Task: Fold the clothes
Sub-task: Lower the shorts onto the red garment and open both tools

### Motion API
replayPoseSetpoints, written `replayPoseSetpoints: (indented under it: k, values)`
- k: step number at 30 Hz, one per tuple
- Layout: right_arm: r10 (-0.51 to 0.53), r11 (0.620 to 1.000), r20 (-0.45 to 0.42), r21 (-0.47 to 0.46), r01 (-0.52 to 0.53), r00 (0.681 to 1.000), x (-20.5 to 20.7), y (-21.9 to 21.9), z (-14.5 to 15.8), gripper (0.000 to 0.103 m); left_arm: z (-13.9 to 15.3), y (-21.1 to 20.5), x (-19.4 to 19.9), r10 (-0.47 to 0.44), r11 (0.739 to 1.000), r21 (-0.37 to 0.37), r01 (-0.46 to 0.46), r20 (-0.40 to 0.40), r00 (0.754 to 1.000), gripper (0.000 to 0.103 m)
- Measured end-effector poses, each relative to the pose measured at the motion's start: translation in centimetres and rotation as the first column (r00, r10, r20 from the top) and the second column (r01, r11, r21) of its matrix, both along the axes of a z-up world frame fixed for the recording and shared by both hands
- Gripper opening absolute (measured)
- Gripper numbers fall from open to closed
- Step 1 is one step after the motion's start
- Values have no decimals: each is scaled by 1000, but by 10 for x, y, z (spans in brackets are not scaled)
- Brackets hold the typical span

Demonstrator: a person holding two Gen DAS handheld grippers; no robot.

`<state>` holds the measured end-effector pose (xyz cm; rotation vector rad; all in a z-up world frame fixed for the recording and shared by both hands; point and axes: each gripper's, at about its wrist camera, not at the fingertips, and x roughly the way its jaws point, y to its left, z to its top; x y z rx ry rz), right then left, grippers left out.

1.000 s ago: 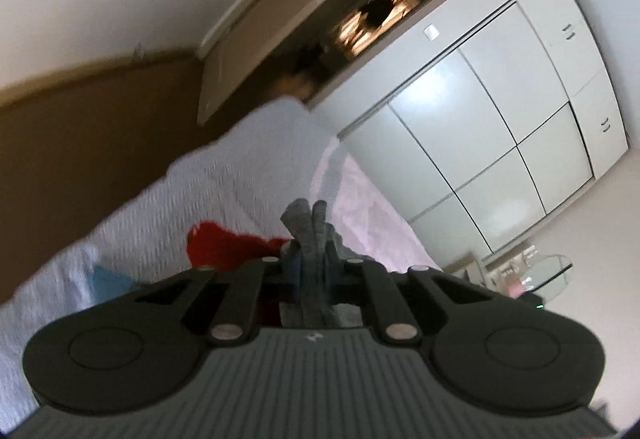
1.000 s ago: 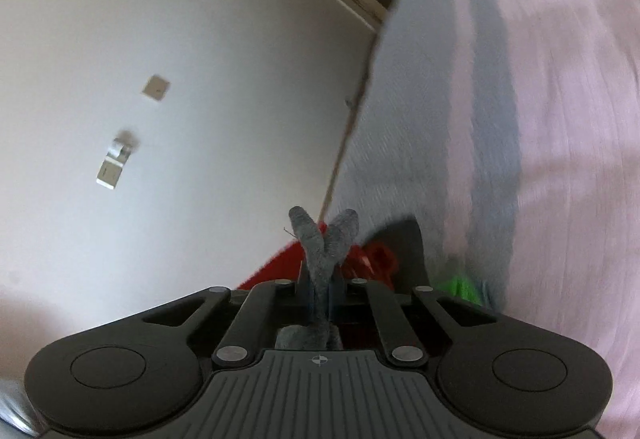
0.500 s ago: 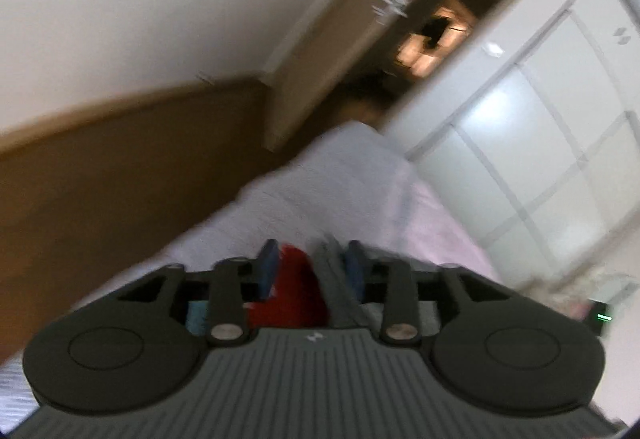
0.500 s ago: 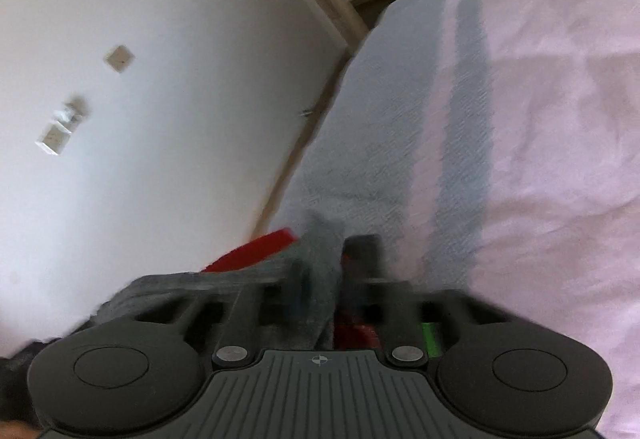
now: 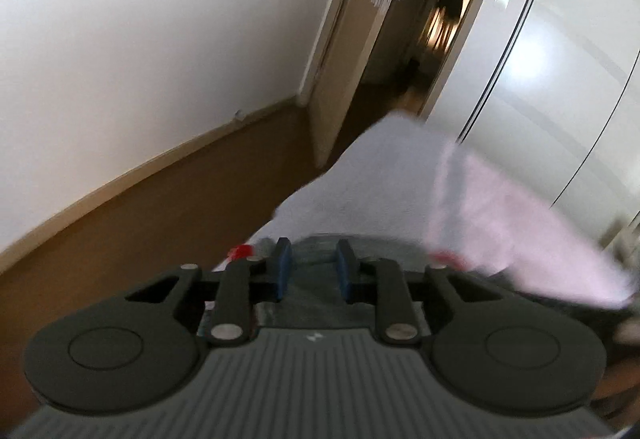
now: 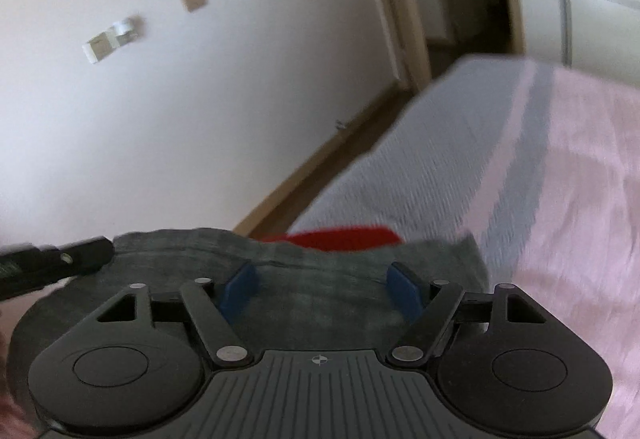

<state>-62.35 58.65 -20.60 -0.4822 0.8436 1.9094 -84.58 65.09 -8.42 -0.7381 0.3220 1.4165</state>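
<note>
A grey garment [image 6: 320, 279] lies spread on the bed under both grippers. My right gripper [image 6: 324, 285] is open above it, blue pads wide apart, with nothing pinched between them. My left gripper [image 5: 314, 265] is open too, and the grey garment [image 5: 314, 279] shows in the gap beneath its pads. The left gripper's black tip [image 6: 60, 261] enters the right wrist view from the left, at the garment's edge. A red garment [image 6: 344, 237] lies just beyond the grey one; a red patch [image 5: 240, 251] shows beside the left gripper.
The bed [image 6: 460, 143] has a grey-white and pink striped cover. A white wall with brown skirting [image 5: 160, 167], an open doorway [image 5: 432, 19] and white wardrobe doors [image 5: 560, 59] lie beyond. Brown floor [image 5: 160, 223] runs along the bed's left side.
Both grippers were shut on the grey garment a second ago. They have opened and let it go, and it now lies flat on the bed beneath them.
</note>
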Motion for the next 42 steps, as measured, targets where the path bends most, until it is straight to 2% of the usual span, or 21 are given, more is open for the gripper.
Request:
replayPoseSetpoints:
  k: [2, 4, 8, 13, 16, 19, 22, 25, 29, 34, 35, 36, 37, 42]
  values:
    - [-17, 1000, 6, -12, 17, 1000, 3, -1, -2, 75, -12, 0, -10, 5, 1000, -6, -4, 27, 1000, 26]
    - [-25, 1000, 31, -5, 25, 999, 4, -4, 1, 75, -10, -6, -13, 1, 1000, -9, 0, 28, 1000, 26]
    - [-60, 998, 66, 19, 59, 996, 10, -15, 10, 75, 0, -29, -3, -17, 999, -28, 17, -9, 1000, 25]
    - [-44, 997, 1, 64, 43, 999, 27, -62, 36, 75, 12, -57, 10, -40, 998, -52, 37, -55, 998, 25]
    - [7, 996, 35, 93, -10, 999, 21, -100, 44, 75, 20, -74, 18, -54, 997, -67, 49, -83, 995, 25]
    - [54, 997, 91, 50, -59, 994, 6, -122, 34, 75, 27, -91, 25, -69, 995, -82, 60, -110, 992, 26]
    - [64, 998, 147, -6, -64, 987, -6, -130, 22, 75, 35, -106, 33, -81, 993, -97, 68, -134, 988, 26]
    - [70, 998, 156, -16, -69, 985, -10, -131, 32, 75, 50, -104, 36, -64, 992, -116, 48, -141, 988, 26]
    - [61, 993, 156, -105, -45, 986, -8, -124, 41, 75, 67, -109, 42, -37, 985, -171, 8, -167, 985, 37]
    - [21, 982, 157, -191, 9, 987, 1, -122, 46, 76, 80, -119, 60, -27, 980, -200, -23, -245, 969, 43]
    - [15, 981, 163, -194, 17, 987, 2, -124, 48, 78, 81, -119, 63, -28, 979, -201, -25, -255, 966, 45]
    - [11, 981, 165, -192, 21, 986, 3, -126, 50, 90, 82, -119, 66, -28, 979, -203, -28, -266, 963, 46]
    - [7, 981, 168, -191, 25, 986, 4, -128, 52, 97, 84, -119, 68, -25, 978, -205, -34, -279, 960, 46]
    - [-11, 980, 172, -195, 45, 985, 9, -134, 61, 97, 90, -124, 75, -14, 975, -214, -55, -312, 950, 49]
